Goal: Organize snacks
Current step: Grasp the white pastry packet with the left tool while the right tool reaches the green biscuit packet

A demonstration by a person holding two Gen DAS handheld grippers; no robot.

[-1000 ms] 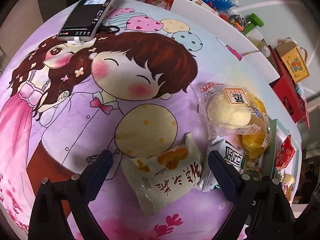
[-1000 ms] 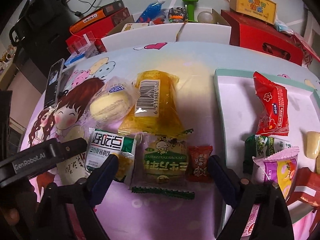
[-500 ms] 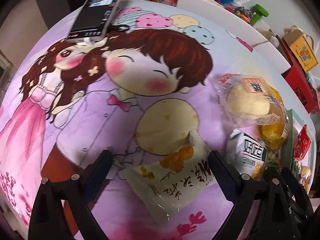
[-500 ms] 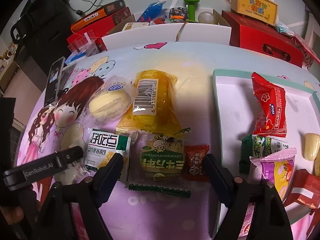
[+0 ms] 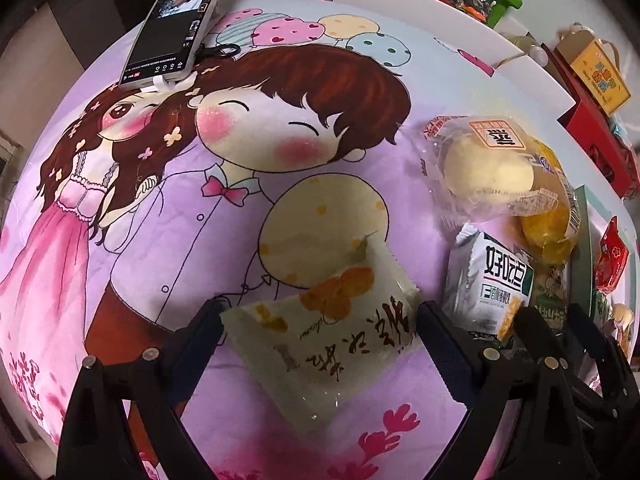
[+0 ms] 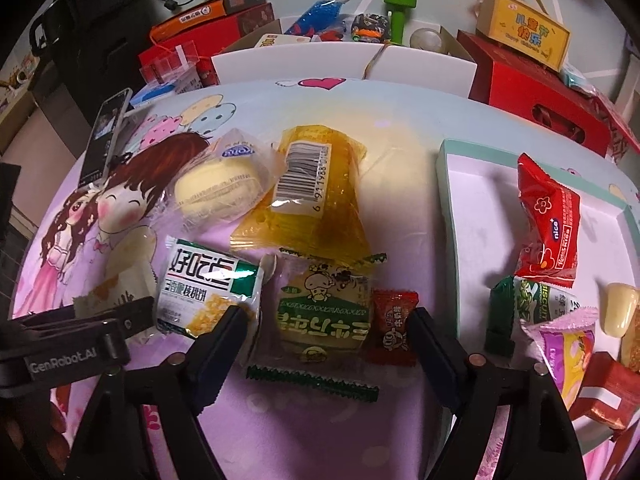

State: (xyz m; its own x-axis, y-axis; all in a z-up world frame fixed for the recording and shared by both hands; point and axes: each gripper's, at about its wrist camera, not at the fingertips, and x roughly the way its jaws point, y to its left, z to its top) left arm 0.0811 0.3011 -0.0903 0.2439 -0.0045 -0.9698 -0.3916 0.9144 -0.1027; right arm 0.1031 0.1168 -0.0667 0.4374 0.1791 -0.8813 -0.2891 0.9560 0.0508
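- Left tool [image 5: 320, 320]: jaws wide, straddling the cream translucent pastry packet [image 5: 324, 332], not yet clamped; packet's long axis runs 8-to-2 o'clock.
- Right tool [image 6: 324, 320]: jaws wide around the green-printed biscuit packet [image 6: 324, 312]; mint-rimmed tray [image 6: 444, 184] at 2 o'clock.

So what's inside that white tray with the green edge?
The tray holds a red packet, a green biscuit packet, a pink-and-purple packet and a pale yellow sweet. Its near right corner is cut off from view.
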